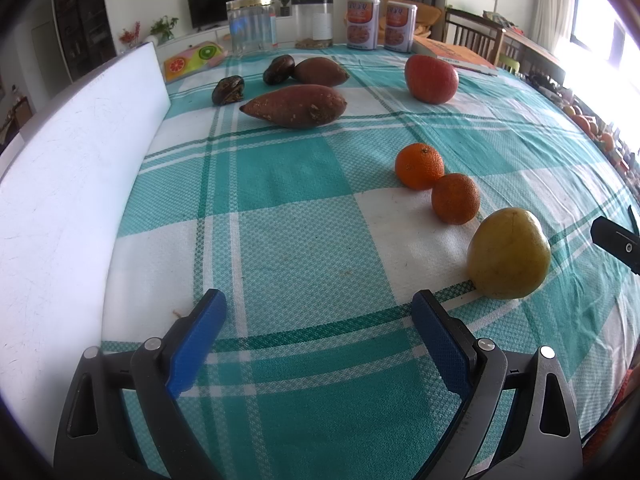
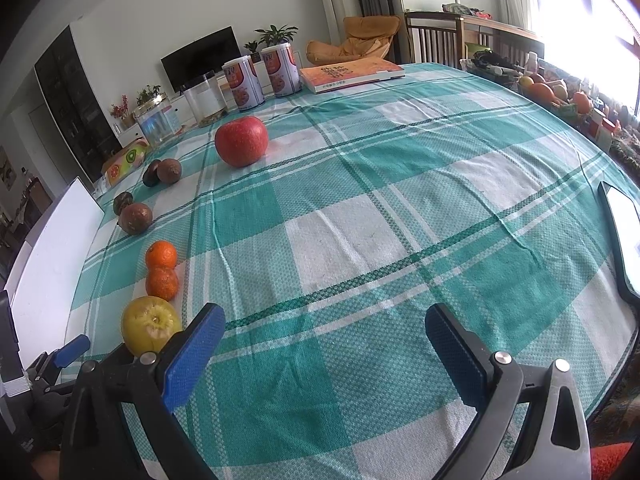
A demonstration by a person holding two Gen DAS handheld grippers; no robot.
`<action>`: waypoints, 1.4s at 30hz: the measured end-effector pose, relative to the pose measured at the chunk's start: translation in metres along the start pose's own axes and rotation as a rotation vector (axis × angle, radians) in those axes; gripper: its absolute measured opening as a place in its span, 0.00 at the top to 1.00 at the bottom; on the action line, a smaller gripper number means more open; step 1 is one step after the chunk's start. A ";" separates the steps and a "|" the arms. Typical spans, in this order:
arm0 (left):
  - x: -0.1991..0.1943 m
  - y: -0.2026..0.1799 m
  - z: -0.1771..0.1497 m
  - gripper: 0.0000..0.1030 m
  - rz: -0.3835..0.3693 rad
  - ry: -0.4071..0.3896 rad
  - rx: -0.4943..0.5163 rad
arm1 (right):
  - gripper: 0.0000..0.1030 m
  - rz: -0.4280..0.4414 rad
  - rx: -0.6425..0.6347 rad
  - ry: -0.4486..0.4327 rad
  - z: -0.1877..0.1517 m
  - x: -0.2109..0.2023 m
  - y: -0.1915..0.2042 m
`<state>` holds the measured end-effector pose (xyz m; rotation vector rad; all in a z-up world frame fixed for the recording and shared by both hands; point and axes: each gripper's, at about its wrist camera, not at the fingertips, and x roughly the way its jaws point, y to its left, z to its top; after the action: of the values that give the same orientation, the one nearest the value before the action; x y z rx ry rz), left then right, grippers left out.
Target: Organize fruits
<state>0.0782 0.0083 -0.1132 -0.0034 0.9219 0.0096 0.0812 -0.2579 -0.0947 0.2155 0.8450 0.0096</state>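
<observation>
My left gripper [image 1: 320, 304] stands open over the checked tablecloth [image 1: 304, 248], nothing between its blue pads. Right of it lies a yellow fruit [image 1: 508, 254], with two oranges [image 1: 419, 166] [image 1: 455, 199] touching just beyond. Farther back are a red apple [image 1: 431, 79], two sweet potatoes [image 1: 296, 105] [image 1: 320, 71] and two dark brown fruits [image 1: 228, 90] [image 1: 279, 69]. My right gripper [image 2: 324, 320] is open and empty too. Its left finger stands next to the yellow fruit [image 2: 151, 330], behind which the oranges [image 2: 161, 255] and the apple [image 2: 241, 141] show.
A white board [image 1: 72, 184] stands along the table's left edge. At the back are a clear jar [image 1: 251, 24], two printed cans [image 1: 362, 22], an orange book [image 2: 352, 72] and a fruit-print box [image 1: 192, 60]. A black-edged flat device [image 2: 620, 236] lies at the right edge.
</observation>
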 end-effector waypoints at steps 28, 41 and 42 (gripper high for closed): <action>0.001 0.002 0.000 0.05 0.014 0.004 -0.006 | 0.03 0.034 0.048 -0.021 0.001 -0.006 -0.009; -0.001 0.008 0.001 0.05 -0.034 0.024 -0.004 | 0.03 0.049 0.066 -0.026 0.001 -0.006 -0.013; -0.002 0.009 0.002 0.05 -0.047 0.031 -0.013 | 0.03 0.051 0.070 -0.025 0.001 -0.006 -0.014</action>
<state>0.0779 0.0176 -0.1103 -0.0377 0.9523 -0.0285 0.0770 -0.2721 -0.0921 0.3019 0.8150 0.0252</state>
